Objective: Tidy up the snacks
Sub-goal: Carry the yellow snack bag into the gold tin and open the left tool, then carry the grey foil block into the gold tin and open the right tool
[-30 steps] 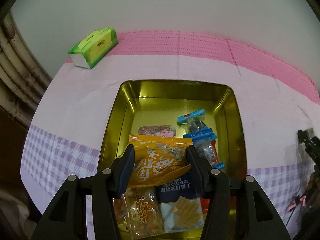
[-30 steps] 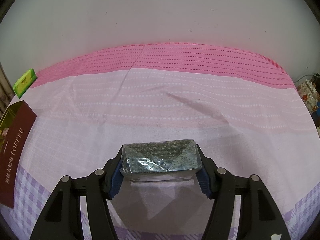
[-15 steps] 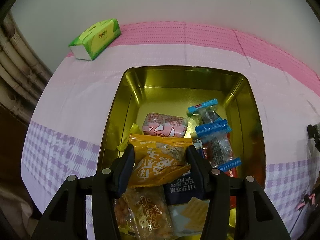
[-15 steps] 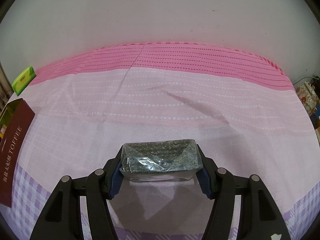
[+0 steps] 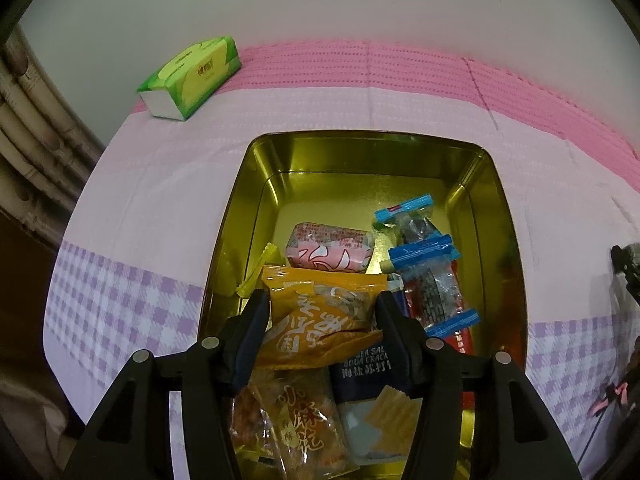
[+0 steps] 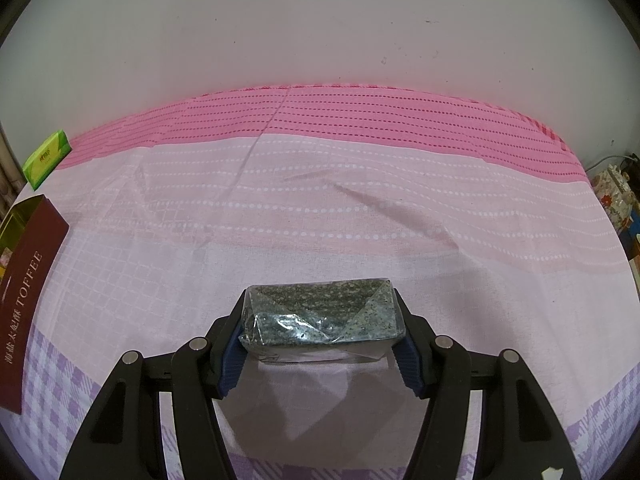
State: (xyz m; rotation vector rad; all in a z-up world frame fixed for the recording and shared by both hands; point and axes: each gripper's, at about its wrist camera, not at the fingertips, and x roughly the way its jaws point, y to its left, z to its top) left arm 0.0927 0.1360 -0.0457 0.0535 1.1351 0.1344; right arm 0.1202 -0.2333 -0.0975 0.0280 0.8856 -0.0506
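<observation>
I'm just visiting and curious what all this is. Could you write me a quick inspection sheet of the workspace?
Surface: pink cloth with a purple checked edge.
Job's things: open gold metal tin holding wrapped snacks; orange snack packet; dark green plastic-wrapped block.
Clutter: green tissue box at the far edge.
Grippers: left gripper over the tin, jaws just been opening, orange packet between them; right gripper clamps the green block above the cloth.
Cables: thin cable at the right wall.
Surroundings: plain pale wall.

light: dim, warm | glare: tin (image 5: 256,184) walls | edges: fisheye-bent, dark corners; focus: sharp
</observation>
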